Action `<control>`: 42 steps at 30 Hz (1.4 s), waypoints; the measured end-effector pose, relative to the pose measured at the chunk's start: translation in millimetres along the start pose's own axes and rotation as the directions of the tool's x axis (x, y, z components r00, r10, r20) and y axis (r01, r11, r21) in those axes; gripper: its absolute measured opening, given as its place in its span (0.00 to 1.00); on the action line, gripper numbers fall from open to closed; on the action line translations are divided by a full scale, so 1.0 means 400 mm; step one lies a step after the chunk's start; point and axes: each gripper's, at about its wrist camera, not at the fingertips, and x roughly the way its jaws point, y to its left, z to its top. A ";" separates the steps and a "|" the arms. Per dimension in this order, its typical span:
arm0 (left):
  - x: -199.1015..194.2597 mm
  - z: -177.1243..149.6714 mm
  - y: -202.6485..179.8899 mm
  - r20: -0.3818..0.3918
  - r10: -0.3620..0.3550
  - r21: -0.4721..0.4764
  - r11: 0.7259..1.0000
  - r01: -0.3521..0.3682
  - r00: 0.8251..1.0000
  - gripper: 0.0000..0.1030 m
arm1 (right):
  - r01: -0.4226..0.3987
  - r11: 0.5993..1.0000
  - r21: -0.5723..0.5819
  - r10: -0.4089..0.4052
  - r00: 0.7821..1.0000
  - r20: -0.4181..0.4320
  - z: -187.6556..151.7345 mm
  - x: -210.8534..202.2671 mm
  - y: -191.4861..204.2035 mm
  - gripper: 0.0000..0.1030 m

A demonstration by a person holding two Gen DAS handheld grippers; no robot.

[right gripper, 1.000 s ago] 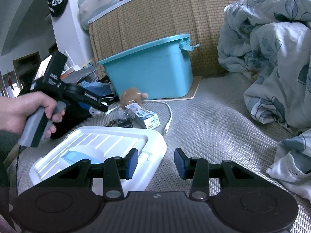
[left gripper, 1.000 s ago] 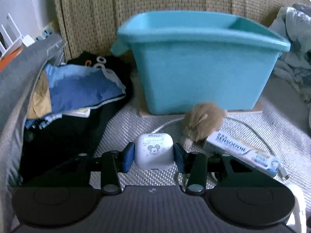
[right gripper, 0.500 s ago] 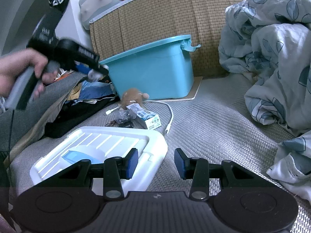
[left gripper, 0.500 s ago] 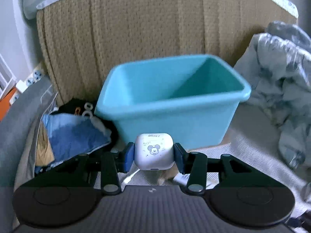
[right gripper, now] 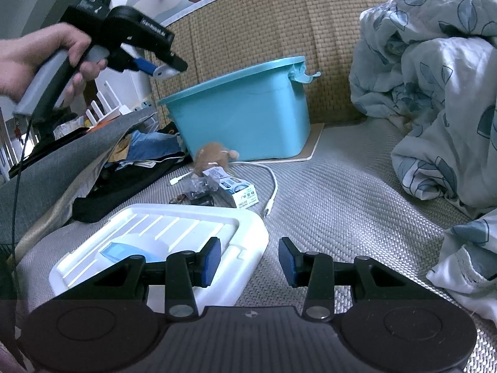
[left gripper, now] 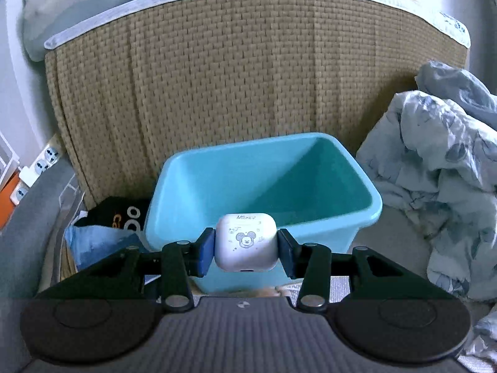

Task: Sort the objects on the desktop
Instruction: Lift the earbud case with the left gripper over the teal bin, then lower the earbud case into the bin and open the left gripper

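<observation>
The left gripper (left gripper: 246, 251) clamps the white earbud case (left gripper: 246, 242) between its pads, the blue bin (left gripper: 264, 183) at twelve o'clock beyond.

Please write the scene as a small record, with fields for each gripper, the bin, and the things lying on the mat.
left gripper: shut on the white earbud case, raised near the bin
right gripper: open, empty, low over the mat
teal bin: upright, nothing visible inside
white lid: flat on the mat
still on the mat: brown plush toy, small box, white cable
</observation>
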 end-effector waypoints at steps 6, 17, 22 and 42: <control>0.065 0.083 0.007 -0.059 -0.034 -0.036 0.999 0.031 0.998 0.46 | -0.007 1.000 -0.003 0.007 1.000 0.002 0.000 0.000 0.002 0.44; 0.257 0.193 0.013 -0.193 -0.077 -0.059 0.996 0.066 0.978 0.46 | -0.020 0.999 0.039 0.020 1.000 0.001 0.003 0.008 -0.016 0.44; 0.344 0.192 0.008 -0.264 -0.088 -0.072 0.995 0.072 0.960 0.46 | -0.059 0.997 0.057 0.059 0.998 0.007 0.003 0.009 -0.025 0.45; 0.520 0.151 -0.031 -0.447 -0.119 -0.058 0.993 0.104 0.887 0.46 | -0.115 0.992 0.055 0.114 0.993 0.011 -0.005 0.014 -0.021 0.45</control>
